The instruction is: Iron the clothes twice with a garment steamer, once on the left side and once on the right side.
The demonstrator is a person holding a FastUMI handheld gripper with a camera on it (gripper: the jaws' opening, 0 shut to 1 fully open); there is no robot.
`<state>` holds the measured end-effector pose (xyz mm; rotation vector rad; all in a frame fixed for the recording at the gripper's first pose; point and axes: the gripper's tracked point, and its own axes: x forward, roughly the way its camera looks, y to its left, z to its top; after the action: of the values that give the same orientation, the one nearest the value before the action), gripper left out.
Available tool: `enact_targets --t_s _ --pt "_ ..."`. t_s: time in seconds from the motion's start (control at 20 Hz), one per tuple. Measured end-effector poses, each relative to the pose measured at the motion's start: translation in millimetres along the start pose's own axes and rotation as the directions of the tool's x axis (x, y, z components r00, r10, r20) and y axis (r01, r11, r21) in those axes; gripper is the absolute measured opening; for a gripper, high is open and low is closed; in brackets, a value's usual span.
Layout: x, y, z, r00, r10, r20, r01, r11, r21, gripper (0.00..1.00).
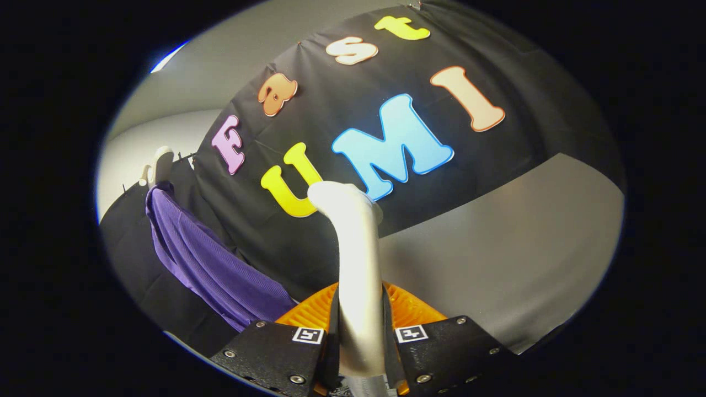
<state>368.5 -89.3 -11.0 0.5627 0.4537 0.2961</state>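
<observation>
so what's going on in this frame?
A person's handheld claw is shut on the handle of a white garment steamer, both fingers pressing it from either side. The steamer's head points up and away toward the black cloth wall. A purple garment hangs off to the left of the steamer, below a white hanger hook. The steamer head is apart from the garment, not touching the fabric at this moment.

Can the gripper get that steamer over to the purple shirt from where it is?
Probably yes. The gripper has its jaws shut on the garment steamer, and the purple shirt hangs off to the side against the black cloth, with nothing visible between them.
</observation>
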Motion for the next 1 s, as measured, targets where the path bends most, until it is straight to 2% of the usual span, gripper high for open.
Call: enact_targets --t_s 0.15,0.5,0.65,1.0 --pt "-40.9 15.5 -16.8 0.996 -0.049 0.081 0.052 0.998 -0.032 0.33" --pt "-120.5 75.0 -54.0 0.954 -0.107 0.279 0.154 0.977 -0.151 0.33" --pt "-135.5 108.7 -66.3 0.931 -0.085 0.354 0.176 0.956 -0.234 0.33" --pt "-167.3 188.7 -74.2 0.898 0.003 0.441 0.185 0.905 -0.383 0.33"
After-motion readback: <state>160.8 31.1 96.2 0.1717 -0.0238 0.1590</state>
